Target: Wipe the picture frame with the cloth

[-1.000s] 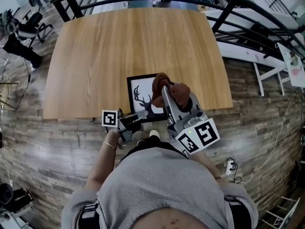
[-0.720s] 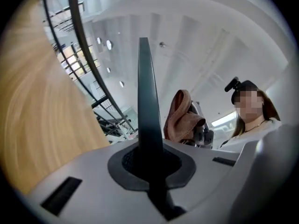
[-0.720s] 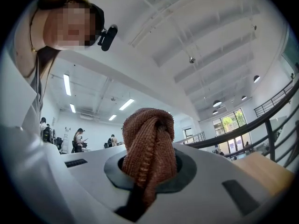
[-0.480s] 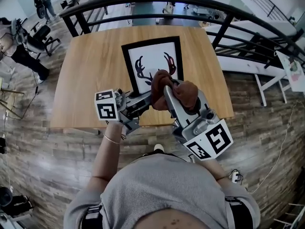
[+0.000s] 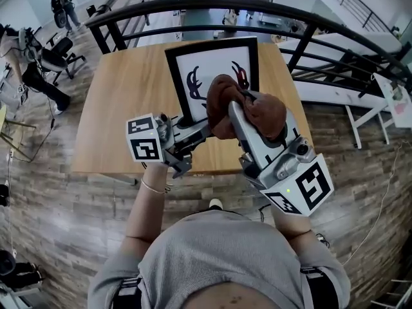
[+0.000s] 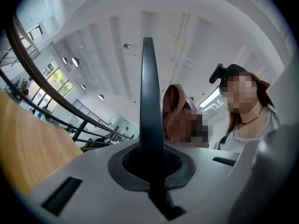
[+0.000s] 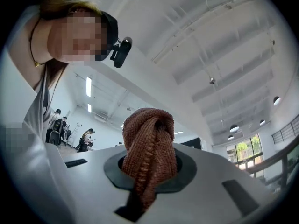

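Note:
The black picture frame [image 5: 215, 69], with a deer print on white, is held up above the wooden table [image 5: 129, 108]. My left gripper [image 5: 205, 129] is shut on its lower edge. In the left gripper view the frame [image 6: 148, 101] shows edge-on as a dark strip rising from between the jaws of the left gripper [image 6: 152, 171]. My right gripper [image 5: 233, 107] is shut on a brown cloth [image 5: 222, 98], which sits over the lower part of the print. Whether the cloth presses on the glass I cannot tell. In the right gripper view the cloth [image 7: 149, 148] bulges out of the right gripper [image 7: 148, 171].
A black railing [image 5: 290, 11] curves round the far side of the table. People and chairs [image 5: 38, 63] stand at the far left on the plank floor. A white bench frame [image 5: 360, 95] is at the right.
Both grippers have risen. The frame came up off the table's near edge and now stands higher and larger in the head view, with the cloth still in front of it.

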The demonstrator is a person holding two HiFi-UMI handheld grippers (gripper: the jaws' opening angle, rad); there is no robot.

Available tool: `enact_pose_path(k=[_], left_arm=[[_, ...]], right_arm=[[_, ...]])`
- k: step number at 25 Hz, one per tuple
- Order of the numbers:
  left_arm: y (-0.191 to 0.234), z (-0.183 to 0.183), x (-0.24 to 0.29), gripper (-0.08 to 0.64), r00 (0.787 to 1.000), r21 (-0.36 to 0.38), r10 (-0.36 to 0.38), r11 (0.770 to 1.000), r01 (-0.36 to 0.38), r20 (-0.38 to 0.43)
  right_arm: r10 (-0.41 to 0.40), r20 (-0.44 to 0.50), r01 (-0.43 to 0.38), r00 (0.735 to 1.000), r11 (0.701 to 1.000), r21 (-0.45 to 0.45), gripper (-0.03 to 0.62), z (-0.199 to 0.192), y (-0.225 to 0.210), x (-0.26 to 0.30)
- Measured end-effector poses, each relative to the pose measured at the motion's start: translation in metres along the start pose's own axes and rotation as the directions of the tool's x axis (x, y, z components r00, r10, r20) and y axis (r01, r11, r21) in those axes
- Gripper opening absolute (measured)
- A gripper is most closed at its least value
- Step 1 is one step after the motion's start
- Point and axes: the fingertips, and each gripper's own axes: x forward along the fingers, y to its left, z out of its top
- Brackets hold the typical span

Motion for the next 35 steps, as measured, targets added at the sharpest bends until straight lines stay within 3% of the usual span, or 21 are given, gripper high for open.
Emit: enact_pose_path(k=[3, 6, 10, 18, 22, 28, 33, 35], left_arm=[[-0.005, -0.008, 0.007, 0.017, 0.999, 0.033, 0.036, 0.999, -0.035, -0.034], [-0.008, -0.013, 0.007, 0.017, 0.995, 0.051, 0.070, 0.996, -0.067, -0.067], [-0.006, -0.012, 0.003, 0.017, 0.991, 0.059, 0.105, 0.993, -0.100, -0.080], [-0.014, -0.016, -0.002, 0.017, 0.984, 0.094, 0.153, 0.985, -0.144, -0.092], [-0.021, -0.017, -0.015, 0.017, 0.989, 0.045, 0.141, 0.989, -0.139, -0.048], [-0.030, -0.026, -0.036, 0.017, 0.983, 0.076, 0.171, 0.983, -0.166, -0.069], [-0.040, -0.032, -0.048, 0.017, 0.984, 0.067, 0.162, 0.985, -0.157, -0.073], [-0.042, -0.030, -0.054, 0.017, 0.983, 0.075, 0.166, 0.984, -0.161, -0.075]], right_arm=[[0.019, 0.023, -0.016, 1.000, 0.992, -0.125, 0.046, 0.023, 0.002, 0.006], [0.063, 0.044, -0.054, 0.997, 0.980, -0.189, 0.046, 0.043, 0.010, 0.024], [0.072, -0.010, -0.072, 0.997, 0.953, -0.294, 0.046, 0.036, 0.013, 0.064], [0.013, -0.079, -0.038, 0.997, 0.943, -0.331, 0.046, -0.002, 0.021, 0.083], [0.003, -0.103, -0.036, 0.995, 0.949, -0.315, 0.046, -0.015, 0.037, 0.079], [-0.025, -0.297, -0.109, 0.955, 0.897, -0.428, 0.046, -0.060, 0.064, 0.063], [-0.013, -0.337, -0.136, 0.941, 0.900, -0.414, 0.046, -0.074, 0.089, 0.052], [0.011, -0.333, -0.144, 0.943, 0.914, -0.379, 0.046, -0.076, 0.099, 0.052]])
